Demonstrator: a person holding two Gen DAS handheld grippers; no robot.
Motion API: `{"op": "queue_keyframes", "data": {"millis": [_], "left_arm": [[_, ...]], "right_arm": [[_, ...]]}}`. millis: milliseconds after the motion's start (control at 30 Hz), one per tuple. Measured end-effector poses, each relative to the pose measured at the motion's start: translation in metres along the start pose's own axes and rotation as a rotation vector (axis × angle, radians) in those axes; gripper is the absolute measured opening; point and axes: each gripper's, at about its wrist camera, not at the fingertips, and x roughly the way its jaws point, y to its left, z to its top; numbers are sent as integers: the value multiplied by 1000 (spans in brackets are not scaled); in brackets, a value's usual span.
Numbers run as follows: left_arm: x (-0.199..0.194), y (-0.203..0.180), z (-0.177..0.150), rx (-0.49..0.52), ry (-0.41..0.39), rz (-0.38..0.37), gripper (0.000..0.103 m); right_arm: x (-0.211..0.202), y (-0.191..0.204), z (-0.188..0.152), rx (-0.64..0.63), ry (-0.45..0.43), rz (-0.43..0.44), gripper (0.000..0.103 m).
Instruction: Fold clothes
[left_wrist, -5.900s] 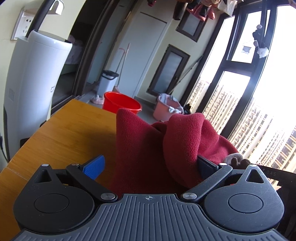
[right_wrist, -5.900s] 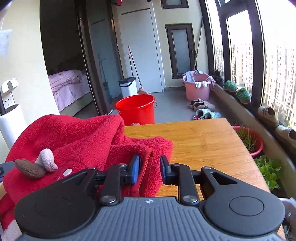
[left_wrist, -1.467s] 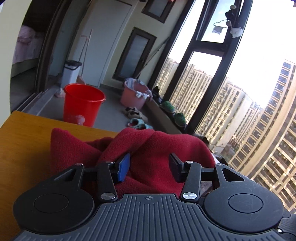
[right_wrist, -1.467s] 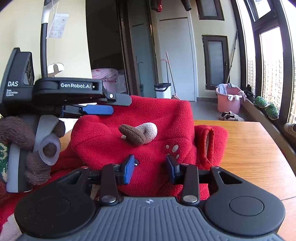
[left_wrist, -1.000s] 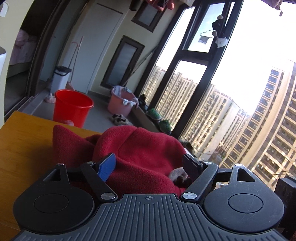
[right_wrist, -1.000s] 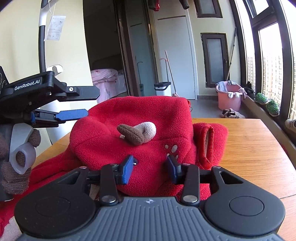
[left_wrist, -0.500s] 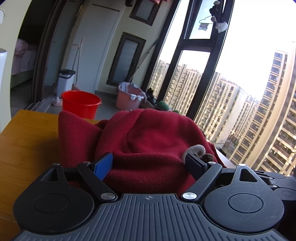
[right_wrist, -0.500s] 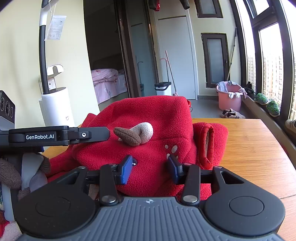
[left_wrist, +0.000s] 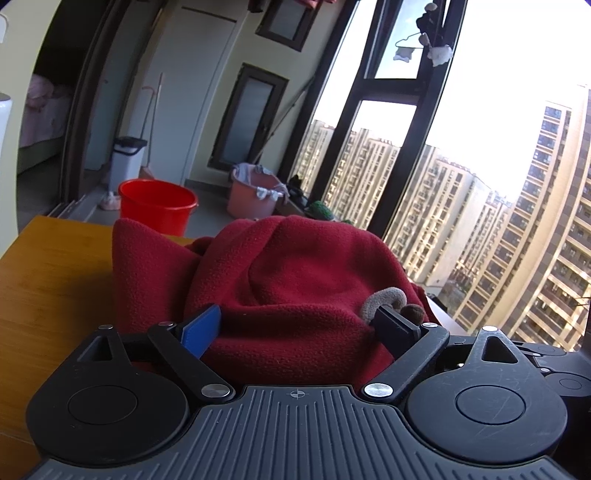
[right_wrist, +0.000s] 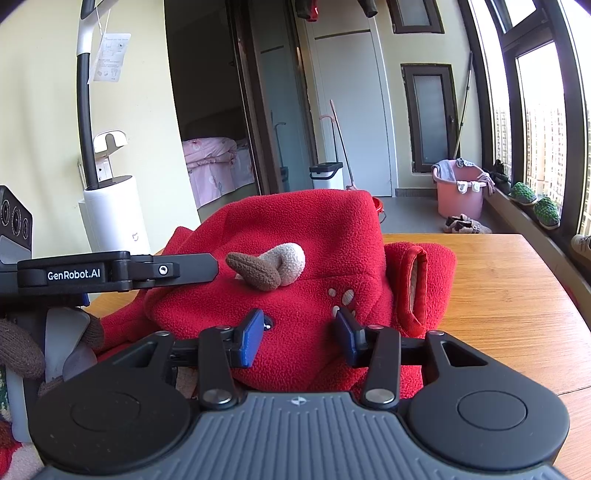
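A red fleece garment (left_wrist: 295, 280) lies heaped on the wooden table (left_wrist: 48, 280), hood part on top, with a brown and beige ear (right_wrist: 269, 267) and a small paw print. My left gripper (left_wrist: 297, 328) straddles the near side of the heap. Its jaws are opening wide and the pads do not pinch the fleece between them. In the right wrist view its finger (right_wrist: 184, 269) reaches in from the left, just short of the ear. My right gripper (right_wrist: 299, 339) rests partly open at the garment's (right_wrist: 314, 236) front edge, smooth fleece between its pads.
A hand in a brown knit glove (right_wrist: 18, 354) holds the left gripper. A white cylinder appliance (right_wrist: 114, 218) stands at the table's left. On the floor beyond are a red bucket (left_wrist: 157, 205) and a pink basin (right_wrist: 460, 192). Bare table (right_wrist: 498, 288) lies right of the garment.
The left gripper's jaws have spread wider, and it has sunk from above the hood to beside it. The right gripper and the garment have stayed put.
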Motion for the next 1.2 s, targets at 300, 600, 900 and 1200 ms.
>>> {"op": "queue_keyframes", "data": {"millis": [300,600,900,1200], "left_arm": [[1,2,-1,-15,3,-2,96],[-1,2,-2,-13,3,1,97],[-2,4,-1,-13,-1,-4,98],[-4,3,-2,-17,-5,-8,98]], "right_arm": [[-22,-2,5,78,-62,-19,55],[-19,-2,44,137,-101,-33,45],[21,-7,12,131,49,-52,43],[17,6,8,75,33,-95,43]]}}
